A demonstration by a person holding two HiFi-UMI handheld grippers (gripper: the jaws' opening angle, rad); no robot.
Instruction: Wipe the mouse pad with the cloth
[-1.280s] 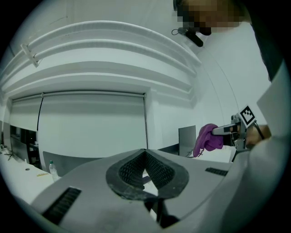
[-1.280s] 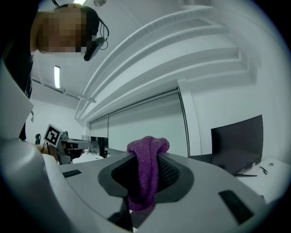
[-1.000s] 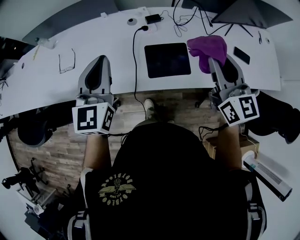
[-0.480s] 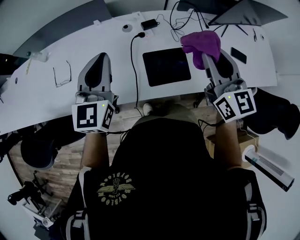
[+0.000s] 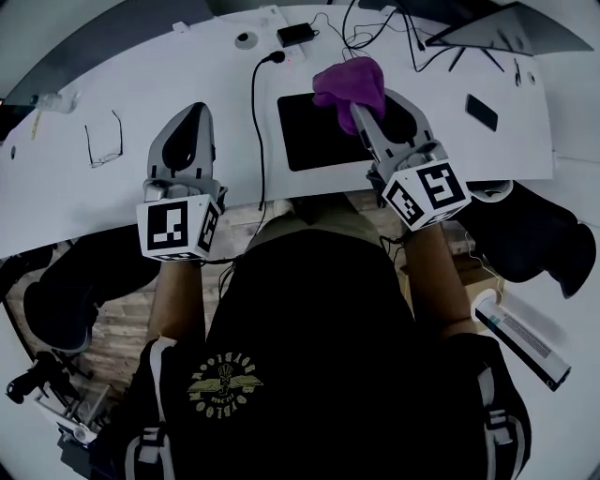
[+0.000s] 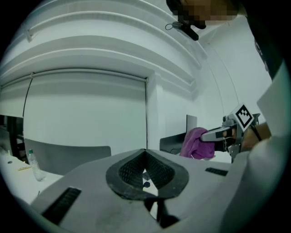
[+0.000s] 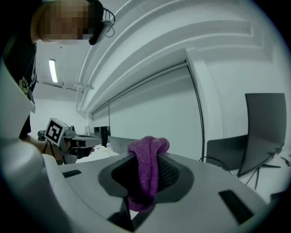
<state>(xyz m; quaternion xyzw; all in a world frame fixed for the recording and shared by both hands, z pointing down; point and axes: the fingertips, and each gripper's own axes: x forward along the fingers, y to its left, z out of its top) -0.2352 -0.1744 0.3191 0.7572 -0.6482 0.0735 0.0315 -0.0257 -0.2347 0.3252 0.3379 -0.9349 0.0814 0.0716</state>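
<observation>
The black mouse pad (image 5: pixel 309 136) lies on the white desk (image 5: pixel 141 75), in the middle of the head view. A purple cloth (image 5: pixel 349 82) hangs bunched over the pad's far right corner. My right gripper (image 5: pixel 361 112) is shut on it, and in the right gripper view the cloth (image 7: pixel 146 170) is pinched between the jaws. Whether the cloth touches the pad I cannot tell. My left gripper (image 5: pixel 193 112) hovers over the desk left of the pad, shut and empty (image 6: pixel 145 159). The left gripper view shows the cloth (image 6: pixel 195 143) at the right.
A black cable (image 5: pixel 255 122) runs down the desk just left of the pad from a power adapter (image 5: pixel 297 35). Glasses (image 5: pixel 99 141) lie at the far left, and a phone (image 5: pixel 482 112) at the right. A dark laptop (image 5: pixel 497 23) stands at the back right.
My right gripper has carried the cloth leftwards, from beside the pad's right edge to over its far right corner. The left gripper has stayed shut in much the same place.
</observation>
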